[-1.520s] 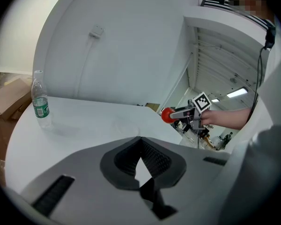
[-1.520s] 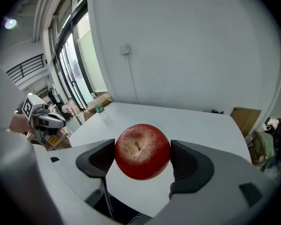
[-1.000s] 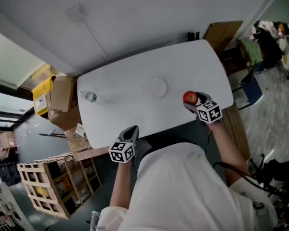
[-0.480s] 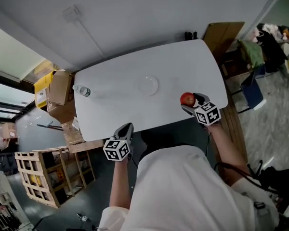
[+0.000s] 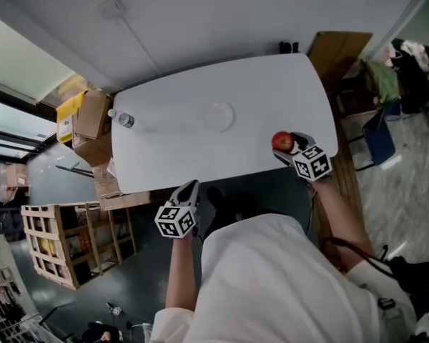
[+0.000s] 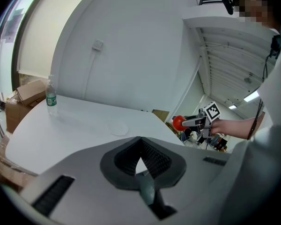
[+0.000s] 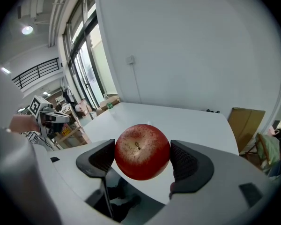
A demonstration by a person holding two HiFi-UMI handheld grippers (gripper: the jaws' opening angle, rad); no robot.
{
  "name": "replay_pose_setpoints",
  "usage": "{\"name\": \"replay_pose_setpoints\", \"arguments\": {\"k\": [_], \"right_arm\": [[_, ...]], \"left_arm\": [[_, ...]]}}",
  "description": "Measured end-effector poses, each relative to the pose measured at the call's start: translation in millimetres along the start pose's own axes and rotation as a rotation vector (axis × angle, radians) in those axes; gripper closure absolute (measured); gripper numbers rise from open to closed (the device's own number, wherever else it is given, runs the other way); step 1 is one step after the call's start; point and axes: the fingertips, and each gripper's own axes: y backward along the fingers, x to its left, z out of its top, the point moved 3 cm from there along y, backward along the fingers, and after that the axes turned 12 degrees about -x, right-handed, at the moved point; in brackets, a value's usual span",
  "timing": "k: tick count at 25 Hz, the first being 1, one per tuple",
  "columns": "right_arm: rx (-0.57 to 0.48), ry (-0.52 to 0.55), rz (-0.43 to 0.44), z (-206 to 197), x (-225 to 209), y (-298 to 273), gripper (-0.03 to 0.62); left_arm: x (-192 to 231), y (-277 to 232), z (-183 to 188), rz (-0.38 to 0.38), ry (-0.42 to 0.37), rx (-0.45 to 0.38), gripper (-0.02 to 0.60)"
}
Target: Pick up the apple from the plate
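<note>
Still, little has changed over the last second. The right claw [image 5: 287, 146] [image 7: 142, 157] stays clamped on the apple [image 5: 282, 141] [image 7: 141, 150], holding it in the air well to the right of the plate [image 5: 219, 116] [image 6: 118, 128], over the table's [image 5: 272, 91] near edge. It is a touch farther from the plate than before. The left claw [image 5: 189, 189] [image 6: 141, 139] remains closed on nothing, off the table on the person's side of the plate.

The right claw [image 7: 143, 159] clamps a red apple [image 7: 141, 149] between both jaws, stem end facing the camera, with the white tabletop [image 7: 187, 122] behind. The left claw [image 7: 50, 117] shows far left.
</note>
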Motion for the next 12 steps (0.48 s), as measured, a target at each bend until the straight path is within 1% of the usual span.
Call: {"name": "replay_pose_setpoints", "arguments": {"k": [5,12], "right_arm": [[0.002,0.001,0.002,-4,3,4,0.233],[-0.027,0.01,-0.003,3,21,-3,0.233]], "left_arm": [[-5,12,0,0.008,-0.004,-0.006,0.58],[14,26,4,0.016,0.006,-0.031,0.58]]}}
